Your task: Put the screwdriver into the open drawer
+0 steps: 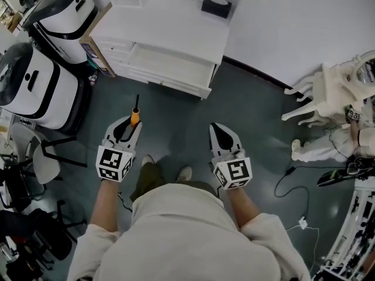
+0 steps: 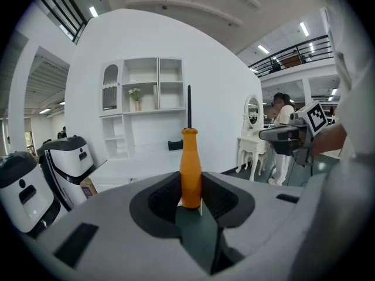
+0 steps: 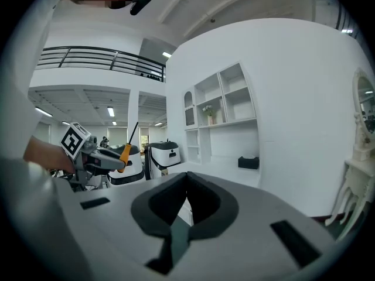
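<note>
Screwdriver is held in the left gripper. The left gripper view shows both pads clenched on the butt end of the orange handle, while most of the handle and all of the dark shaft stick out ahead of the jaws. It hangs over the floor, short of the front edge of the open drawer and roughly in line with that drawer's left end, shaft aimed at the white cabinet. The right gripper is well apart to the right, its jaws drawn together with nothing between them, as the right gripper view confirms. It has no part in this step and is best kept outside the drawer's right corner. In my judgement the task is at the carrying stage: the tool is secured but not yet over the drawer. The grip sits far back on the handle, so the long front portion could swing or pivot if it is knocked. The shaft tip should therefore clear the drawer's front edge from above, not come in level with it. The drawer looks shallow from front to back, so turning the tool to lie along its length appears safer than driving the tip toward the back wall. The jaws should part only once the handle is low over the drawer bottom, away from the front edge, so the tool cannot roll out. The white machine beside the cabinet's left corner leaves little room on that side.
</note>
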Motion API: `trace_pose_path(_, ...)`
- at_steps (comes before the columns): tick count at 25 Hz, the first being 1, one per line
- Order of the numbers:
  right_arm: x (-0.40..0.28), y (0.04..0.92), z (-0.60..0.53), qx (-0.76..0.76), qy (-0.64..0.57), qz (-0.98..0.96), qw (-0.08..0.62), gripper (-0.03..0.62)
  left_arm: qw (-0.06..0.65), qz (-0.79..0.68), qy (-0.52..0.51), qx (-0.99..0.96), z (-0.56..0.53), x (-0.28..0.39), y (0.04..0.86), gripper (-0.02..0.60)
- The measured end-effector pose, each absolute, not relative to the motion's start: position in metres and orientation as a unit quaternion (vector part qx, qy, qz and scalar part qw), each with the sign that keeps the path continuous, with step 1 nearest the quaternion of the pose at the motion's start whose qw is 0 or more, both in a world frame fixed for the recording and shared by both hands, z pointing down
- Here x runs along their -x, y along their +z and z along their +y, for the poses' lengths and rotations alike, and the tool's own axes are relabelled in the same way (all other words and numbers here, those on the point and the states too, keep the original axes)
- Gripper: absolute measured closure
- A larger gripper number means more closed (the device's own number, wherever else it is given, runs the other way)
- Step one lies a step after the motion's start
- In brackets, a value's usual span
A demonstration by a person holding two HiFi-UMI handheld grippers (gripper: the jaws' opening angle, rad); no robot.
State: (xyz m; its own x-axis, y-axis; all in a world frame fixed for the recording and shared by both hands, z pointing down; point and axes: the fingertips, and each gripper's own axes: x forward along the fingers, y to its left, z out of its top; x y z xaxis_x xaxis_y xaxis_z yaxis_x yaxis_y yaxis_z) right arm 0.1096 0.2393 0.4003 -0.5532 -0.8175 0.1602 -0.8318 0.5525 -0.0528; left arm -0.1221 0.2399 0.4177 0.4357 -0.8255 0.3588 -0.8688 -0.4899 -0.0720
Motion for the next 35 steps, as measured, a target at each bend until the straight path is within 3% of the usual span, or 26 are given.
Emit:
trace_pose_path(18,-0.112,0.412,0.185,-0.473,0.053,-0.876,0.081,0.590,0.056,-0.497,0.161,-0.851,0.167,0.123,0.428,0.474)
trace_pose_path(35,-0.043,0.399,0.011,-0.507,0.051,-0.856,0.084,0.589,0.055,-0.447,0.162,-0.878,-0.005,0.176,0.428,0.473)
